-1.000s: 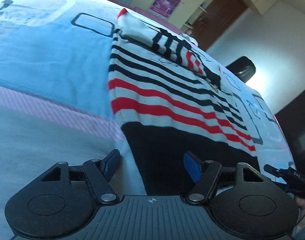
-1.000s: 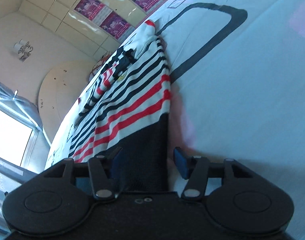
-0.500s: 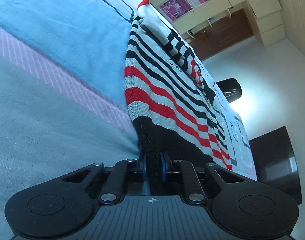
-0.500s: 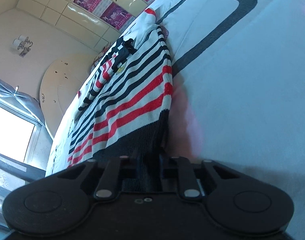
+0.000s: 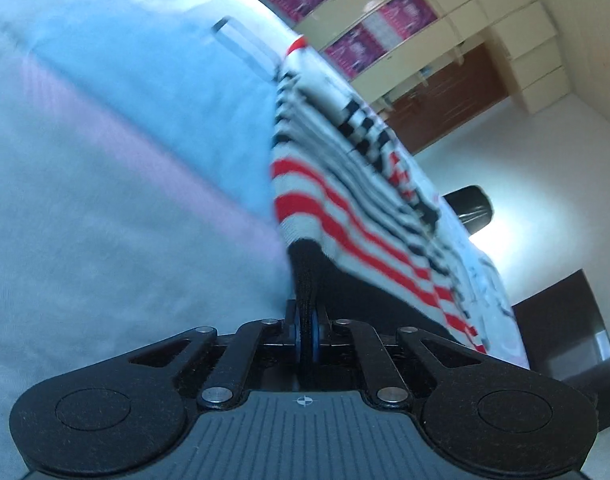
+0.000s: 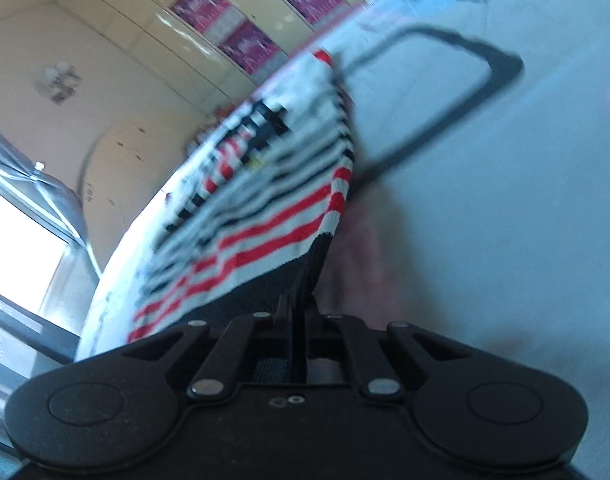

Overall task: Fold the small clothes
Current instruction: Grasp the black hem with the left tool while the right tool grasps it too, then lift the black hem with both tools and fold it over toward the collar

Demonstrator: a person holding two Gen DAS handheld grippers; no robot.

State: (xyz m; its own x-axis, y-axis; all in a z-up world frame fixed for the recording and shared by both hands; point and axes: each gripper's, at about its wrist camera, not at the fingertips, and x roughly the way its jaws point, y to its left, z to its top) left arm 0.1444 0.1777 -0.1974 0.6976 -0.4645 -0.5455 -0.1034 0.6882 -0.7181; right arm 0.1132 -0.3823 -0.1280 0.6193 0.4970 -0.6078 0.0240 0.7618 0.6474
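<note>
Pinching black hem of striped sweater w/ both: L gripper & R gripper fingers clamped on opposite corners, garment length running away over bed.

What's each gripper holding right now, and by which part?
Both hold the striped sweater by its black hem band: the left gripper is shut on the hem's left corner, the right gripper on its right corner.
</note>
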